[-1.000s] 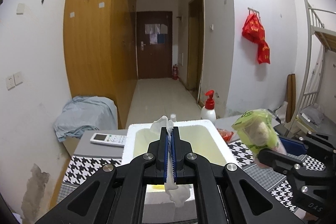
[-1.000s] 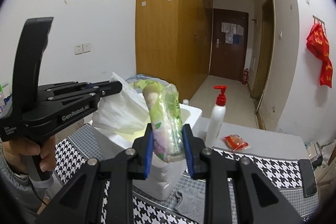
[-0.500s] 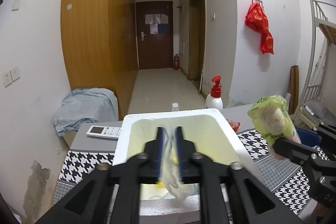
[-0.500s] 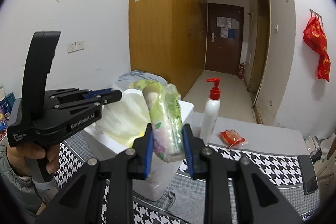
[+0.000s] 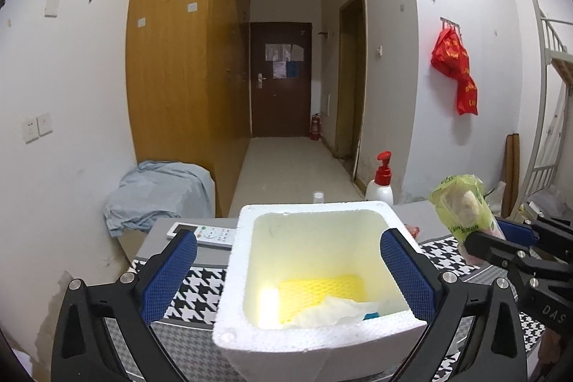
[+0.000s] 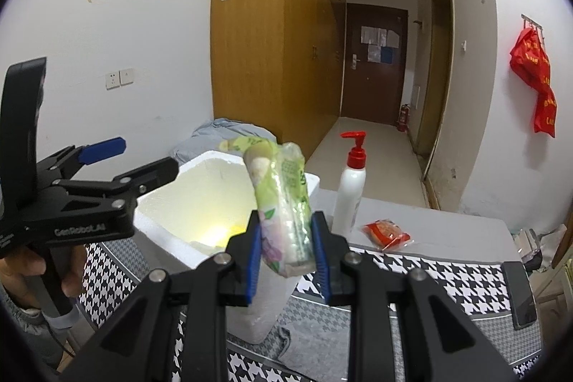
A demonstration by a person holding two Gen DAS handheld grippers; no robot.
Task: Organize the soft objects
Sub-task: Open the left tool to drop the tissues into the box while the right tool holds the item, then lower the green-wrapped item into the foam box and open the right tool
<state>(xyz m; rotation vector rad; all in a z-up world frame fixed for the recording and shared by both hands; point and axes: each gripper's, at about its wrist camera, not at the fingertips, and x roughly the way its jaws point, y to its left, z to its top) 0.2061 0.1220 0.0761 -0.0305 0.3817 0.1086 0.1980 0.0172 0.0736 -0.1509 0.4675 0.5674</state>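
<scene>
A white foam box (image 5: pixel 236 321) stands on the houndstooth table cloth. Inside it a crumpled white tissue (image 5: pixel 329 310) lies on a yellow mesh pad (image 5: pixel 318 289). My left gripper (image 5: pixel 288 238) hovers over the box with its jaws opening wide and nothing between them. It also shows in the right wrist view as the left gripper (image 6: pixel 143 156), held by a hand. My right gripper (image 6: pixel 286 255) is shut on a green tissue pack (image 6: pixel 283 203), held upright just right of the box. The same tissue pack (image 5: pixel 460 206) appears at the right of the left wrist view.
A white pump bottle (image 6: pixel 349 188) with a red top and a red snack packet (image 6: pixel 386 233) sit behind the box on the grey table. A remote (image 5: pixel 204 233) lies to the box's left, a dark phone (image 6: pixel 521 292) at the far right. A grey cloth heap (image 5: pixel 157 188) lies by the wall.
My left gripper went from shut on the white tissue to wide open, and the tissue dropped into the foam box. The right gripper kept its grip on the green pack.
</scene>
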